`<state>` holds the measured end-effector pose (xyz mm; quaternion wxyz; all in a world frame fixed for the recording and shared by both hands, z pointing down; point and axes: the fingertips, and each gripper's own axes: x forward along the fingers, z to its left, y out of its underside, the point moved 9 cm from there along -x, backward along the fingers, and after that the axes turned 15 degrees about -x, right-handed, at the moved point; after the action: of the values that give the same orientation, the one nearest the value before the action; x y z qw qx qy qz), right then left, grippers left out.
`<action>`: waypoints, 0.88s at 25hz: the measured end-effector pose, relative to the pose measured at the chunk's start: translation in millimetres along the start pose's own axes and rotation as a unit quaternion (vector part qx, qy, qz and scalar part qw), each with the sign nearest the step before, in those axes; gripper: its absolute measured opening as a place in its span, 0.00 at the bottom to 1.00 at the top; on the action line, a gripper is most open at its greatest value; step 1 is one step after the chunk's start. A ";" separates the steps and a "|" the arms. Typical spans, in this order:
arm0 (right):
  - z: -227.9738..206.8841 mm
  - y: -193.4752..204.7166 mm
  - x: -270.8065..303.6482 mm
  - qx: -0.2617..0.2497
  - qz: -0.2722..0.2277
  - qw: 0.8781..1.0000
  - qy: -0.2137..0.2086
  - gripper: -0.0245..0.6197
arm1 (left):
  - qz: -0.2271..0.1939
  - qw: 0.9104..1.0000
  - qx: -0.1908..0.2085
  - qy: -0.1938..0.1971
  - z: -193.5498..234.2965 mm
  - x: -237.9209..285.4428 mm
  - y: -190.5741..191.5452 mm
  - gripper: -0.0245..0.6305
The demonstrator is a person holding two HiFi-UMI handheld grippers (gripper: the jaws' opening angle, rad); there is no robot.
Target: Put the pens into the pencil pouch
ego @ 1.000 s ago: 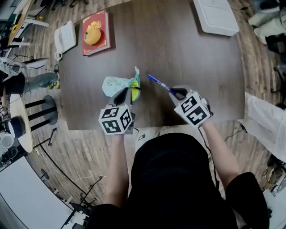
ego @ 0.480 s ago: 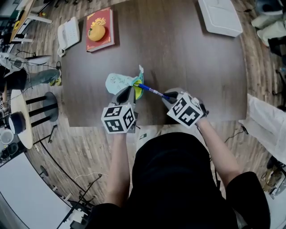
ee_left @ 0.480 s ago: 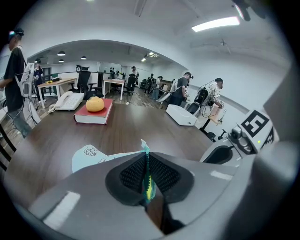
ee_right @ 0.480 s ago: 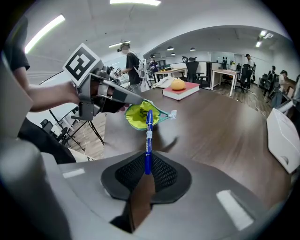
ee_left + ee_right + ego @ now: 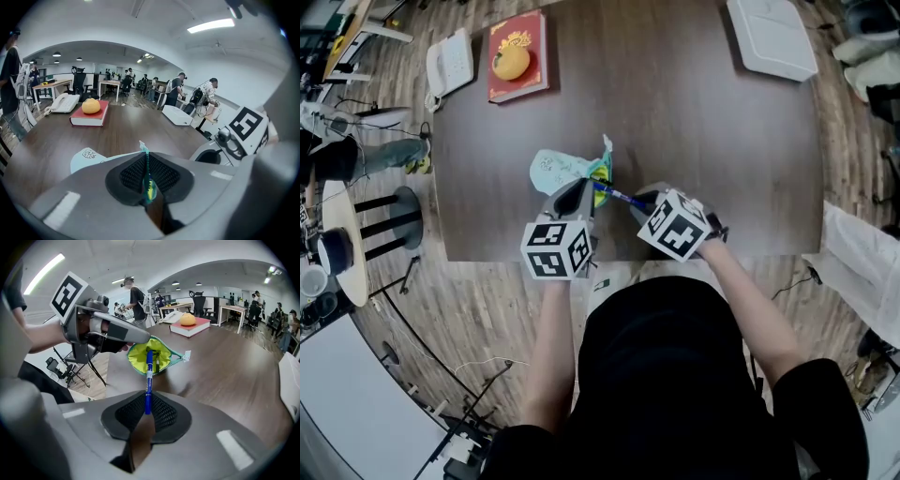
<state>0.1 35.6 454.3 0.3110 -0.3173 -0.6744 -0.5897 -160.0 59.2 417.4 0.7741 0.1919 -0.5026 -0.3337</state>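
A light blue pencil pouch (image 5: 561, 169) with a yellow-green lining lies near the table's front edge. My left gripper (image 5: 581, 199) is shut on the pouch's teal zipper edge (image 5: 146, 176) and holds its mouth (image 5: 151, 354) open. My right gripper (image 5: 639, 202) is shut on a blue pen (image 5: 616, 195). The pen (image 5: 149, 380) points straight at the open mouth, with its tip just inside the lining. A second dark pen (image 5: 157, 361) shows inside the pouch.
On the dark wooden table (image 5: 694, 141) a red book (image 5: 518, 53) with an orange (image 5: 511, 63) on it lies far left, a white phone (image 5: 450, 68) beside it. A white flat box (image 5: 772, 36) sits at the far right corner. People and desks fill the room behind.
My right gripper has carried the blue pen leftward, from apart on the right to the pouch's open mouth. The left gripper has kept its hold on the pouch.
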 end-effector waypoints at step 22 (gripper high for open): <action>-12.2 -46.2 33.7 0.004 -0.019 0.999 -0.026 0.11 | 0.007 0.999 0.010 0.035 4.1 0.5 -6.5 0.06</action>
<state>-56.4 20.9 454.8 0.2834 -0.3188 -0.6905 -0.5842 -165.7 54.4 415.4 0.7917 0.2080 -0.4798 -0.3159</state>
